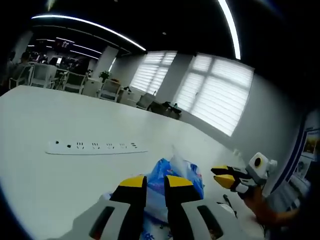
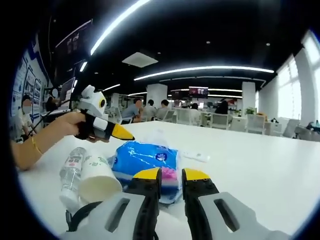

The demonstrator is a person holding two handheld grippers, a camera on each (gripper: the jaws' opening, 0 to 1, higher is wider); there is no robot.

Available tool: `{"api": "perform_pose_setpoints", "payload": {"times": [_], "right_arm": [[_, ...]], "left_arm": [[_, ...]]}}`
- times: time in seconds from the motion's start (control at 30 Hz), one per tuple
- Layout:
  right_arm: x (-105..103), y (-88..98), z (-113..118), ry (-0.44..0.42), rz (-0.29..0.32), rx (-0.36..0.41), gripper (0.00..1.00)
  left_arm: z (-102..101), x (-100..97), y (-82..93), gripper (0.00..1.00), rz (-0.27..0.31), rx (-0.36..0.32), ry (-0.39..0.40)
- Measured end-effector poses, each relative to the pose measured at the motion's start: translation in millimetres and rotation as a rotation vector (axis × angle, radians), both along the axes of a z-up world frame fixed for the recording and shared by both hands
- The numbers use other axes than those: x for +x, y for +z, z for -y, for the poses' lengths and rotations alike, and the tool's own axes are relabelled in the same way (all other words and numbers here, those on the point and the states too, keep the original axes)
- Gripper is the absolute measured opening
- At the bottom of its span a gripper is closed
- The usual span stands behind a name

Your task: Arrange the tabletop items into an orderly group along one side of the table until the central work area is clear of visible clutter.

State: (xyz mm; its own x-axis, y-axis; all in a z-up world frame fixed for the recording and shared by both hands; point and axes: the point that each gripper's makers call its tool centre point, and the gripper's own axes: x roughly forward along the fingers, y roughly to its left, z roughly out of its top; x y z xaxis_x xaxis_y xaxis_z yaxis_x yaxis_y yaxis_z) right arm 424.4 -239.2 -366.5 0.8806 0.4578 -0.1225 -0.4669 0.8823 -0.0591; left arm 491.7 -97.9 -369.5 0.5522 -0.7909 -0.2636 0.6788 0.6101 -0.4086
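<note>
Lying just ahead of both pairs of yellow-tipped jaws, the blue plastic pack of tissues (image 2: 147, 160) sits on the wide white table (image 2: 260, 165), its crinkled top rising beyond the jaw tips in the left gripper view (image 1: 172, 175). The right gripper (image 2: 171, 176) has its jaws a narrow gap apart with nothing between them, tips at the near edge of the pack; whether they touch the wrapper cannot be told. The left gripper (image 1: 155, 182) likewise shows a slim gap, tips over the pack's near side, contact unclear; in the right gripper view it appears held in a hand (image 2: 75, 125) to the upper left of the jaws, beak pointing over the pack (image 2: 107, 129). Left of the right jaws a white paper cup (image 2: 97, 181) lies on its side, mouth toward the camera, just beside the pack, and a clear plastic bottle (image 2: 72, 175) lies beside the cup. Beyond the pack is a small white object (image 2: 196, 156). Ahead-left of the left jaws a long white power strip (image 1: 95, 147) lies well apart from the pack, with open tabletop around it out to the far edge.
</note>
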Motion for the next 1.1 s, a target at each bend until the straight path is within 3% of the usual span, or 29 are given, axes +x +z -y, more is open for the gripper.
{"api": "perform_pose_setpoints", "payload": {"times": [0.37, 0.73, 1.1], "right_arm": [[22.5, -16.9, 1.1, -0.028, -0.034, 0.011, 0.13], [23.2, -13.8, 1.6, -0.017, -0.05, 0.116, 0.14], [22.5, -23.1, -11.8, 0.01, -0.053, 0.06, 0.13]], "left_arm": [[-0.8, 3.2, -4.3, 0.13, -0.036, -0.006, 0.023], [0.8, 1.0, -9.5, 0.13, -0.043, 0.01, 0.027], [3.4, 2.5, -16.7, 0.11, -0.037, 0.046, 0.011]]}}
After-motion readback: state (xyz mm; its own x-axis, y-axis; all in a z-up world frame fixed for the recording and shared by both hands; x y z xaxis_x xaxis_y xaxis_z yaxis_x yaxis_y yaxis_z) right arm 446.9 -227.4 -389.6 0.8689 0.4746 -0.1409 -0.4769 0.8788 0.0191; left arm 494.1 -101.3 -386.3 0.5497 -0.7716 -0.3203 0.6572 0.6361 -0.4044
